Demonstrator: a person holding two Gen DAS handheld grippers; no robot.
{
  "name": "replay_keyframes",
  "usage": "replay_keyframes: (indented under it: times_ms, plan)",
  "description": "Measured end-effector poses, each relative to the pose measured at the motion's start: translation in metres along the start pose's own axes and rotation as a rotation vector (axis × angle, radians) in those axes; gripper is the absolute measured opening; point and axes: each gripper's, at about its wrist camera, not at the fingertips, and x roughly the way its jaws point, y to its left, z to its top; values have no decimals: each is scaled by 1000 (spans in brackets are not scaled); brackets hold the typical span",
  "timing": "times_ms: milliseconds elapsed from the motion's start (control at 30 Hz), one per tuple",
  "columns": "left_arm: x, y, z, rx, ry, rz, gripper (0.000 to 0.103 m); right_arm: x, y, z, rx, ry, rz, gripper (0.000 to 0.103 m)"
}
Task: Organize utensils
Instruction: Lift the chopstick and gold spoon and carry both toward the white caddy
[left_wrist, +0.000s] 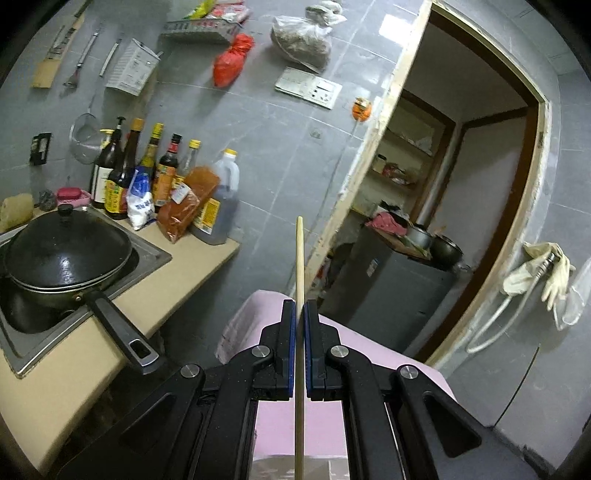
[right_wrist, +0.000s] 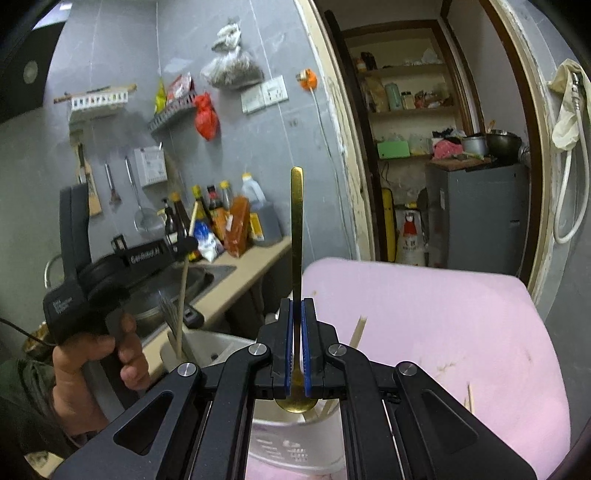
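Observation:
My left gripper (left_wrist: 300, 308) is shut on a pale wooden chopstick (left_wrist: 299, 258) that stands upright between the blue pads, above the pink table (left_wrist: 273, 424). In the right wrist view the left gripper (right_wrist: 186, 245) holds that chopstick (right_wrist: 181, 295) over a white holder (right_wrist: 218, 350) at the table's left edge. My right gripper (right_wrist: 297, 306) is shut on a gold spoon (right_wrist: 296, 221), handle up, bowl down behind the pads. Below it is a clear container (right_wrist: 288, 443) with chopsticks (right_wrist: 357, 332) in it.
A counter (left_wrist: 74, 369) on the left holds a sink with a black lidded wok (left_wrist: 66, 254) and several sauce bottles (left_wrist: 147, 177). Utensils hang on the grey tiled wall. A doorway (right_wrist: 443, 147) with shelves and a grey cabinet lies ahead. A loose chopstick (right_wrist: 470, 397) lies on the pink table.

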Motion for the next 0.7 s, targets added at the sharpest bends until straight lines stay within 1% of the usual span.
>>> replay_keyframes:
  times_ms: [100,200,300,600,700]
  plan:
    - [0,-3,-8,24,-28,22,2,6,1,-6,-14,25,-14,2]
    - [-5,-9,-17,77,-64,32,2,10,-1,-11,-12,39,-31,2]
    - [-8,-12,-25,99,-80,22,2,12,-4,-15,-3,56,-35,2]
    - [-14,-11,-44,123,-32,13,2,13,-4,-19,16,87,-26,3]
    - [-18,-7,-49,111,-15,3,2,13,-5,-21,24,101,-23,3]
